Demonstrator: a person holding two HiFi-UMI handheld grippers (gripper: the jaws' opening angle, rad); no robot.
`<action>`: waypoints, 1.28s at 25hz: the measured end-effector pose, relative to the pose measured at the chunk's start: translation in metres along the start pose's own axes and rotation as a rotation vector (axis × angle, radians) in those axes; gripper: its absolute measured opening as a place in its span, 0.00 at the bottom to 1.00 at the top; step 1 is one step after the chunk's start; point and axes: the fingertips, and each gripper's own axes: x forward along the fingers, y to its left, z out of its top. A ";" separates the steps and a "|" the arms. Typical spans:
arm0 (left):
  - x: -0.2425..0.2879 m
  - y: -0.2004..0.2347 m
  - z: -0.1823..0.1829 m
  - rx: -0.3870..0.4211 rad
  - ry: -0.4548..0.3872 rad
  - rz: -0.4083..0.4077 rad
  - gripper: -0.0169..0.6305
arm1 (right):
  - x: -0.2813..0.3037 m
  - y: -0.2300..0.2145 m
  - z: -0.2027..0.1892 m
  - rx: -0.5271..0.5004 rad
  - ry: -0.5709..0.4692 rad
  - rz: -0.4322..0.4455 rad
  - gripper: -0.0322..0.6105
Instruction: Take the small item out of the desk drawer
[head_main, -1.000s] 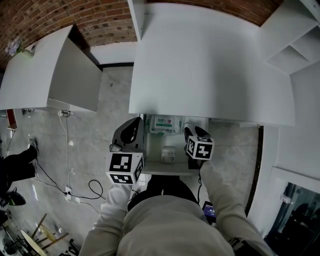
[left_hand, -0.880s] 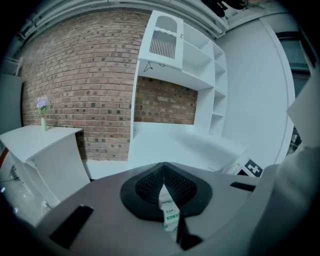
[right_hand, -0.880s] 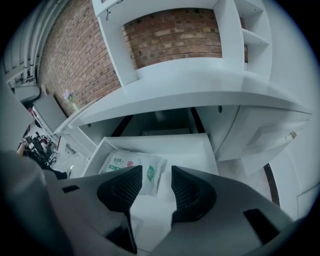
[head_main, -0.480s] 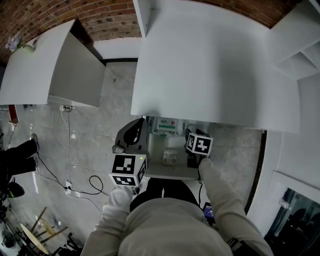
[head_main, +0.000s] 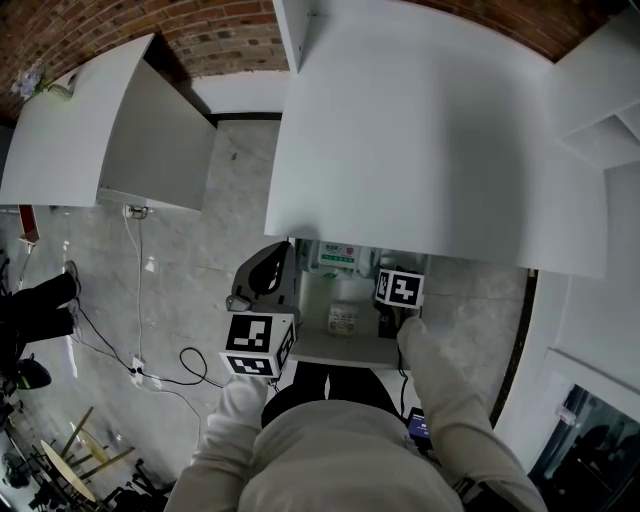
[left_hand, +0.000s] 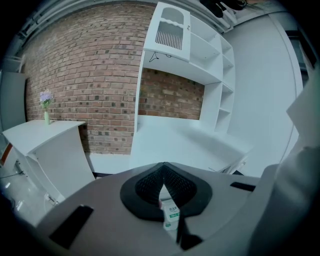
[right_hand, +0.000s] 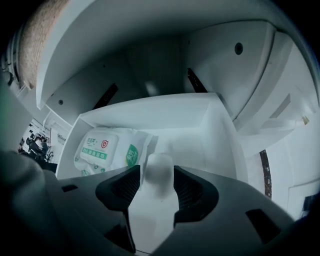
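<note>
The desk drawer (head_main: 345, 350) stands pulled out under the white desk top (head_main: 420, 130). In it a small white bottle (head_main: 342, 318) stands upright in front of a wipes pack (head_main: 335, 256). My right gripper (head_main: 386, 320) reaches down into the drawer's right side. In the right gripper view the bottle (right_hand: 159, 170) sits between the jaws, which are opening, with the pads apart from it. My left gripper (head_main: 262, 278) is at the drawer's left edge with its jaw tips (left_hand: 163, 181) touching. A white packet with green print (left_hand: 171, 218) shows through the slit below them.
The wipes pack (right_hand: 107, 150) fills the drawer's back left. The desk top overhangs the drawer's rear. A second white desk (head_main: 90, 140) stands to the left, and cables (head_main: 150, 370) lie on the marble floor. White shelves (left_hand: 200, 55) rise against the brick wall.
My right gripper has sunk lower into the drawer beside the bottle. The left gripper has kept its place at the drawer's left edge.
</note>
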 end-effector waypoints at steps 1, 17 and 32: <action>0.001 0.001 -0.001 -0.001 0.003 0.002 0.05 | 0.002 -0.001 -0.001 -0.002 0.009 -0.003 0.42; 0.009 0.005 -0.008 -0.014 0.030 0.025 0.05 | 0.013 0.001 -0.007 -0.042 0.073 -0.012 0.36; 0.001 -0.009 -0.003 -0.003 0.002 -0.013 0.05 | -0.024 0.019 0.000 -0.068 -0.047 0.074 0.34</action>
